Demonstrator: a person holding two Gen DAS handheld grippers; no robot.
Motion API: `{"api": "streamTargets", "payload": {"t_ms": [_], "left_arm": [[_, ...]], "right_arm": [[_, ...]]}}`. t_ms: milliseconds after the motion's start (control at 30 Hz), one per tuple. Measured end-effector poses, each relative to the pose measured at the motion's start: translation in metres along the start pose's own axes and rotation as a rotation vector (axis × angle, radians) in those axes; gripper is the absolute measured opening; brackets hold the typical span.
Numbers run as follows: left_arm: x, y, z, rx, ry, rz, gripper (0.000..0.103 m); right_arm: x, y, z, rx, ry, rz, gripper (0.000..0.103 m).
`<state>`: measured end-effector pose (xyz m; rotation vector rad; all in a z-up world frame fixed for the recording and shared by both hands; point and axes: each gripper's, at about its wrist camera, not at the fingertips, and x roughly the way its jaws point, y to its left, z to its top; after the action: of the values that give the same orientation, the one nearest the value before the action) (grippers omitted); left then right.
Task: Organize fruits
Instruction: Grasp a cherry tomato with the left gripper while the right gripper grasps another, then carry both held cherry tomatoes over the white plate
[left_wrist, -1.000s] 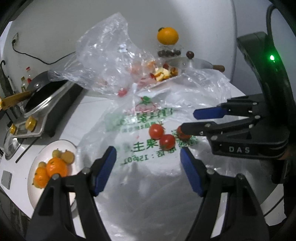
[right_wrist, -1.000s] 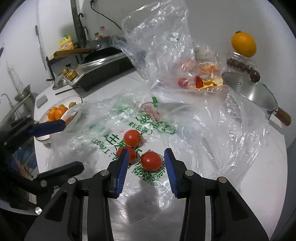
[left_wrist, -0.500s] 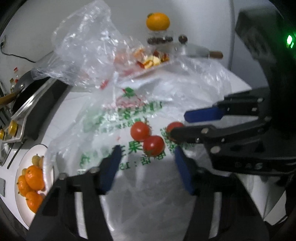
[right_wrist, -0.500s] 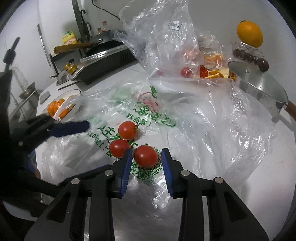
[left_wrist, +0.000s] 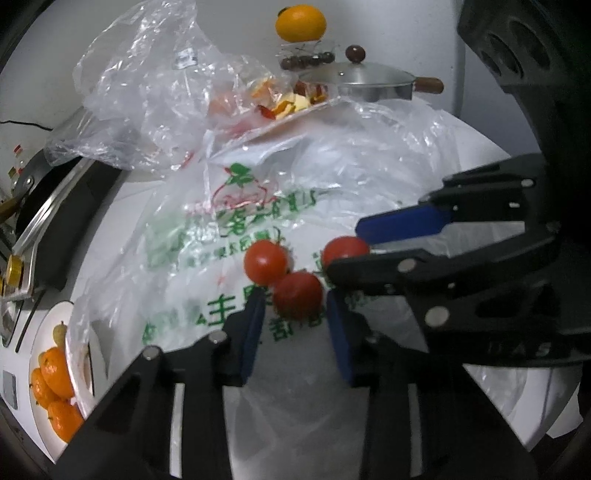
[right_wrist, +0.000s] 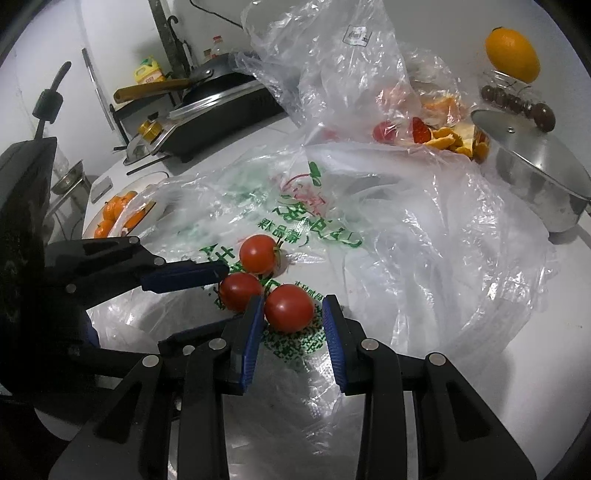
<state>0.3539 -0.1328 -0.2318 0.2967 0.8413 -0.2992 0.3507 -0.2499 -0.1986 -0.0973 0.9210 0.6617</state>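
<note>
While tomatoes (right_wrist: 288, 308) crowd together | pot (right_wrist: 532, 162) behind | mandarins (left_wrist: 55, 384) aside

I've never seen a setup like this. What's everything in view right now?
tomatoes: three, red, on the printed bag
printed bag: one, clear with green lettering, spread on the table
crumpled bag: one, clear, behind it
peelings: a heap, orange and yellow, beside the pot
pot: one, silver, lidded
orange: one, on a jar at the back
mandarins: several, orange, on a white plate
stove: one, black, pan on top
left gripper: blue fingers just closed on one tomato
right gripper: blue fingers just closed on another tomato
</note>
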Motion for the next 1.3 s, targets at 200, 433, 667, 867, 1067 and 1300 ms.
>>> {"api": "streamTargets", "payload": {"t_ms": [200, 433, 667, 867, 1067, 1300], "left_arm": [[0.001, 0.001, -0.001, -0.007, -0.003, -0.023, 0.028], [-0.013, 0.006, 0.0, -0.023, -0.044, -0.04, 0.027], [-0.041, 0.015, -0.007, -0.049, -0.096, -0.037, 0.028], [-0.074, 0.035, -0.016, -0.09, -0.156, -0.012, 0.028], [-0.101, 0.056, -0.03, -0.125, -0.189, 0.021, 0.028], [-0.124, 0.075, -0.048, -0.172, -0.216, 0.051, 0.028]], "right_arm": [[0.002, -0.002, 0.0, 0.013, 0.009, 0.004, 0.03], [-0.006, -0.005, 0.0, 0.034, -0.015, -0.034, 0.03], [-0.027, -0.003, 0.004, 0.038, -0.057, -0.083, 0.03], [-0.052, 0.0, 0.01, 0.045, -0.115, -0.129, 0.03], [-0.069, 0.009, 0.014, 0.039, -0.149, -0.168, 0.03], [-0.083, 0.023, 0.017, 0.031, -0.179, -0.199, 0.03]]}}
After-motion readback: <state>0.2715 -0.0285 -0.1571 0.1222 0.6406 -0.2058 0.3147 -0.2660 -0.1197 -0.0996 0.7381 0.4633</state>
